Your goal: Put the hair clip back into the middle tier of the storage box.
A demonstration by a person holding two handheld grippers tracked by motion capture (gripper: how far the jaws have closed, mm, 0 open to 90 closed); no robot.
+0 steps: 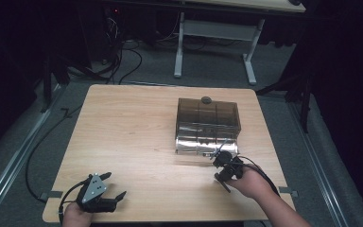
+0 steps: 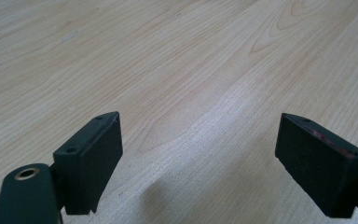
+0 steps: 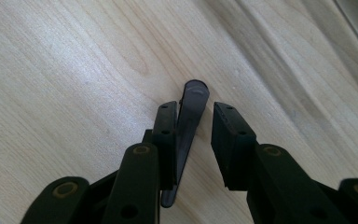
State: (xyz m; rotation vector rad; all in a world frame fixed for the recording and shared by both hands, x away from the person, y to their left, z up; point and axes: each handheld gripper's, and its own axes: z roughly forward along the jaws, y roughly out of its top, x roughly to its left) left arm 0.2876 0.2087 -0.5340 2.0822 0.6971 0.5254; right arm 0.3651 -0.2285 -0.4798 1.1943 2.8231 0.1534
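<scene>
Right gripper [image 3: 193,128], near right on the desk [image 1: 132,127], has a thin dark flat piece [image 3: 191,112] between its part-spread jaws, lying against one pad only. Not pinched (as far as I can tell). Risk: it slips or tips out if the hand lifts before closing. Left gripper [image 2: 198,158] spread wide, empty, near left. Smoky translucent lidded box [image 1: 208,124] sits right of centre; contents unclear through the tint.
</scene>
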